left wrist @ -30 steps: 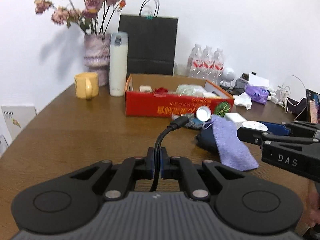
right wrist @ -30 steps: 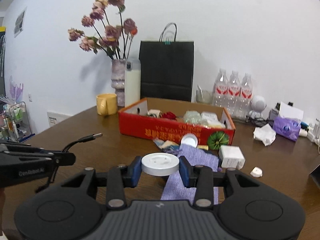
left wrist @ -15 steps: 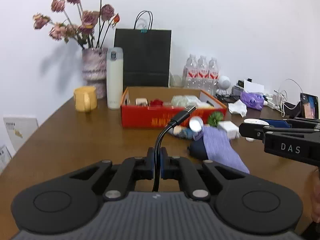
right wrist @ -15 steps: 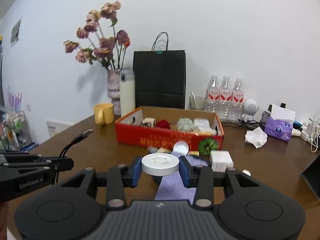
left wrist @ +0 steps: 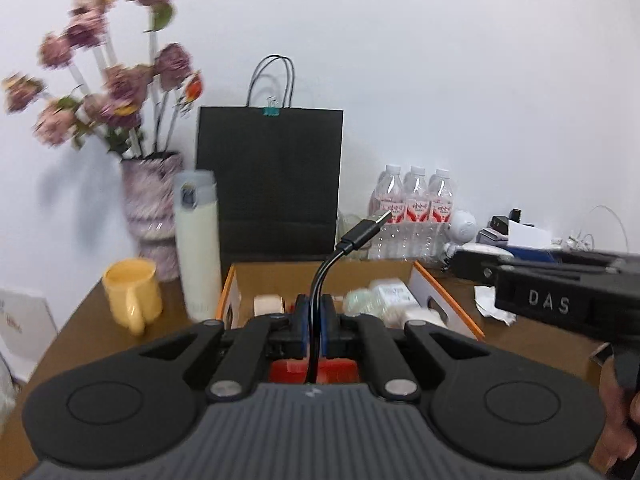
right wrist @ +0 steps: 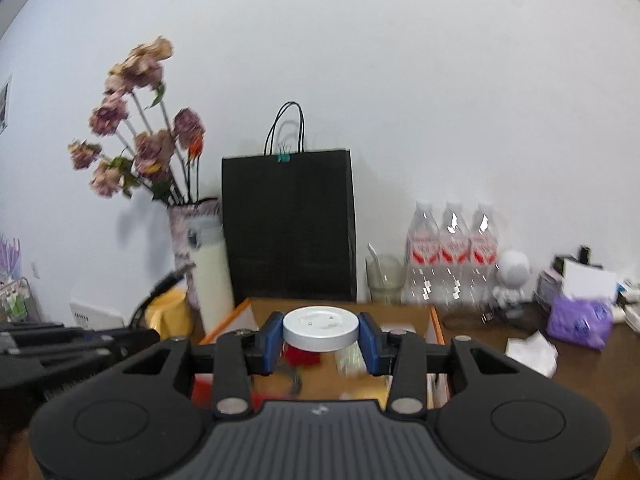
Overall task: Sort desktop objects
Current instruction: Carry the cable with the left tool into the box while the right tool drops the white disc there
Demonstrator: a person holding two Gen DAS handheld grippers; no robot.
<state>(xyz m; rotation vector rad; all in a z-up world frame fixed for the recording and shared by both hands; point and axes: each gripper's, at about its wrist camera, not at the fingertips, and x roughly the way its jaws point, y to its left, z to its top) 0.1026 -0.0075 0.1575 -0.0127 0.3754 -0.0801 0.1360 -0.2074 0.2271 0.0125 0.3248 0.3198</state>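
Observation:
My left gripper (left wrist: 315, 326) is shut on a black USB cable (left wrist: 344, 248) whose plug sticks up over the open red cardboard box (left wrist: 444, 292). My right gripper (right wrist: 320, 340) is shut on a round white disc (right wrist: 320, 328) and holds it above the same box (right wrist: 436, 320). The box holds several small items, among them a red one (right wrist: 304, 356) and white packets (left wrist: 394, 294). The right gripper also shows at the right edge of the left wrist view (left wrist: 560, 300). The left gripper shows at the left of the right wrist view (right wrist: 76, 344).
Behind the box stand a black paper bag (left wrist: 272, 184), a white flask (left wrist: 198, 248), a vase of dried flowers (left wrist: 152, 208), a yellow mug (left wrist: 132, 296) and water bottles (right wrist: 452, 256). A purple pouch (right wrist: 576, 320), crumpled tissue (right wrist: 532, 352) and cables lie at the right.
Both grippers have moved forward from the table's near side to above the red box, still holding the cable and the disc. The purple cloth and charger have dropped out of view.

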